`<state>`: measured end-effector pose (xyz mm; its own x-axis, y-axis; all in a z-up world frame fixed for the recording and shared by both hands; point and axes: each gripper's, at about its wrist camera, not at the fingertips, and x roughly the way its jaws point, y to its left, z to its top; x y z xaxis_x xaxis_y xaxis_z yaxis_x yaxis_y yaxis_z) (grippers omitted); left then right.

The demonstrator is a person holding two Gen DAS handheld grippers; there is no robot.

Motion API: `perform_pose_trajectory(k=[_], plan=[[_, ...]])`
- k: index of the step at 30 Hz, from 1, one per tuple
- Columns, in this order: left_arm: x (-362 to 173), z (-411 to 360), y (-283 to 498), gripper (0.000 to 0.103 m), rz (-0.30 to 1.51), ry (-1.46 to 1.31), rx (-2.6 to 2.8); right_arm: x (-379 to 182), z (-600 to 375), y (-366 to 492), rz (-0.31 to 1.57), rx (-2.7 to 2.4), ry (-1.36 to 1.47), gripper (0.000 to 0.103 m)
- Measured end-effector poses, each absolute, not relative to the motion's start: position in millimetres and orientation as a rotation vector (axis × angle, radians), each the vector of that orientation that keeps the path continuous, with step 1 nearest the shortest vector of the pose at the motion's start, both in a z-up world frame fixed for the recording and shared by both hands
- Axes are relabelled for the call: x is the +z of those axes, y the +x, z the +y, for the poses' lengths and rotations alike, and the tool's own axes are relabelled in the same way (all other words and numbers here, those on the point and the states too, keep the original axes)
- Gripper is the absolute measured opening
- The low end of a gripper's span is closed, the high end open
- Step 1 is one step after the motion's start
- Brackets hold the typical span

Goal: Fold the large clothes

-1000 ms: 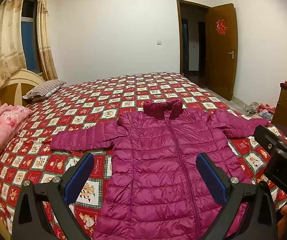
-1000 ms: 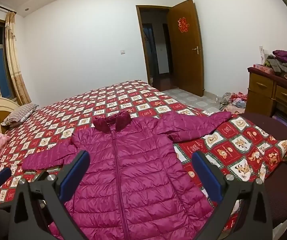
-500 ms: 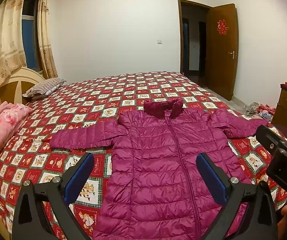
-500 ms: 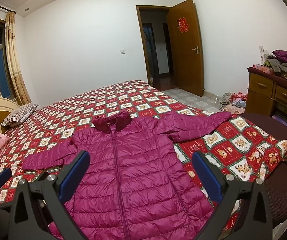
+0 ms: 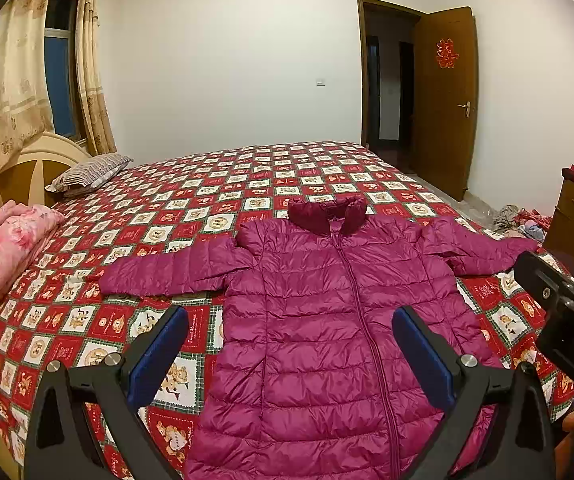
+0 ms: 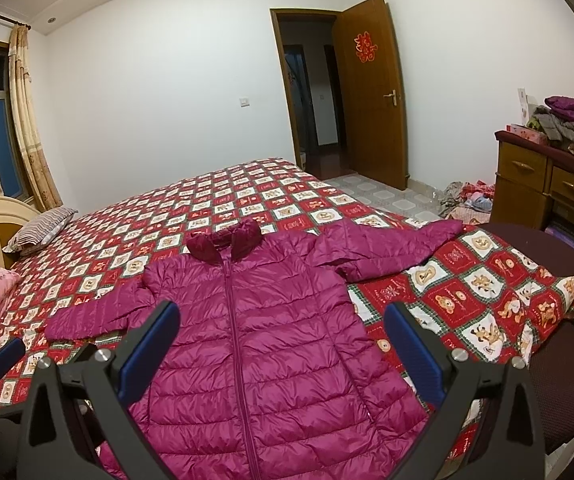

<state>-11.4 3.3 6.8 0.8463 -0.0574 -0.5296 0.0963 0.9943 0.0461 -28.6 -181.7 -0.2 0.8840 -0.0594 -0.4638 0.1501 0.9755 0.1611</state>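
Left wrist view: left gripper hovers over the lower half of the jacket, fingers spread wide, nothing held. Jacket lies flat on the bed, zipped, front up, collar toward the far wall, both sleeves spread out to the sides. This view alone shows the left sleeve end in full, the whole pink folded blanket at the bed's left edge, and the right gripper's body cutting in at the right edge. Striped pillow by the headboard, curtains over a dark window, door open. Right wrist view: right gripper over the jacket, right of the zip, fingers also wide and empty. Only this view shows the right sleeve reaching the bed's edge, the quilt corner draped onto a dark round surface, the dresser with a clothes heap on top, more clothes on the tiled floor, and one blue pad of the left gripper at the lower left. Room: white walls, wall switch, red paper cut on the door. Versus the frames a second back: jacket, bedding and both finger gaps look the same; the left view has only drifted slightly.
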Motion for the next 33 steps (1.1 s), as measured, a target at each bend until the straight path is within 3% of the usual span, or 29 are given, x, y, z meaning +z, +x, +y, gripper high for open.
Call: perform_pose_trajectory(k=[33], plan=[[8.9,1.3,-13.1,0.102,0.551,0.066,-0.089,0.2,-182.2,-30.5,0.474,-0.111,0.199,0.103]])
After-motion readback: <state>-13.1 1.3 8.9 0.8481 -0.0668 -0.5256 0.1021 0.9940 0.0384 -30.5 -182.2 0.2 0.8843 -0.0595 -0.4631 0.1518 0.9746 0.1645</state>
